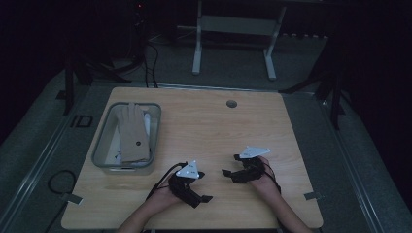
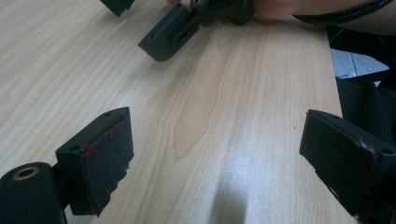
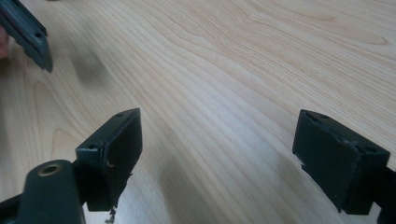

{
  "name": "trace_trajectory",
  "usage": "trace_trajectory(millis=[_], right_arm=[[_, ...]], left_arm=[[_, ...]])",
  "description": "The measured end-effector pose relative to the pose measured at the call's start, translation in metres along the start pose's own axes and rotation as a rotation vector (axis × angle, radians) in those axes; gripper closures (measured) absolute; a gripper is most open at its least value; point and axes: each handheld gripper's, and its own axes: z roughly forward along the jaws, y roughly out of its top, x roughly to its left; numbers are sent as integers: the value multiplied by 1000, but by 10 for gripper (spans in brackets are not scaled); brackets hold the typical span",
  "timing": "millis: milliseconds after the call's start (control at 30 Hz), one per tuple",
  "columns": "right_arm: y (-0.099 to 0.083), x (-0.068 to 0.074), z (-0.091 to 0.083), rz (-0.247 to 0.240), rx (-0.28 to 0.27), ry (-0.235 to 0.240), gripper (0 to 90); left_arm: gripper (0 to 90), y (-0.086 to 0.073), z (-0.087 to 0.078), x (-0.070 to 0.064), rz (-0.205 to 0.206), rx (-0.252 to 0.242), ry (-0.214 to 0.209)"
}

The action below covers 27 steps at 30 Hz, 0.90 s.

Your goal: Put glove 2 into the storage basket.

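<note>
- Both hands rest at the near edge of the wooden table (image 1: 204,121), each holding a black gripper; the left gripper (image 1: 203,187) sits low and points right, the right gripper (image 1: 228,174) points left toward it.
- Seen along the left gripper (image 2: 215,154), its jaws stand wide apart with bare wood grain between them, gripping nothing. One pad (image 2: 109,154) shows a reddish smear and a ragged, worn lower edge.
- Seen along the right gripper (image 3: 217,154), its jaws are just as wide and empty; the pad (image 3: 338,158) looks scuffed and chipped at the edges.
- Well away, at the far left of the table, a grey plastic bin (image 1: 104,141) with rounded corners holds a tan glove (image 1: 132,133), lying flat with fingers pointing away, a small dark dot near the cuff. Something white lies under it, too dim to identify.
- My reading: the glove is already in the bin and neither tool is near it, so the work is either finished or not begun; I cannot tell which.
- Tabletop is pale, smooth laminate with a round cable hole (image 1: 231,104) near its far edge.
- Grey triangular plates (image 1: 188,170) top each gripper, matte and flat.
</note>
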Motion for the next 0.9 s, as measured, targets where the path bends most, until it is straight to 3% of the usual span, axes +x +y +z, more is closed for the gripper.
trace_trajectory(millis=[100,533,700,900], right_arm=[[-3,2,-8,-24,-3,-10,157],[-23,1,-31,-9,-12,-21,153],[-28,1,-36,-17,-7,-37,151],[-29,0,-33,-21,-2,-45,151]], left_arm=[[98,-2,2,-1,7,-2,-5],[98,-6,3,0,-4,-32,-15],[98,-5,3,-1,-1,-66,-24],[98,-5,6,-3,13,-62,-29]])
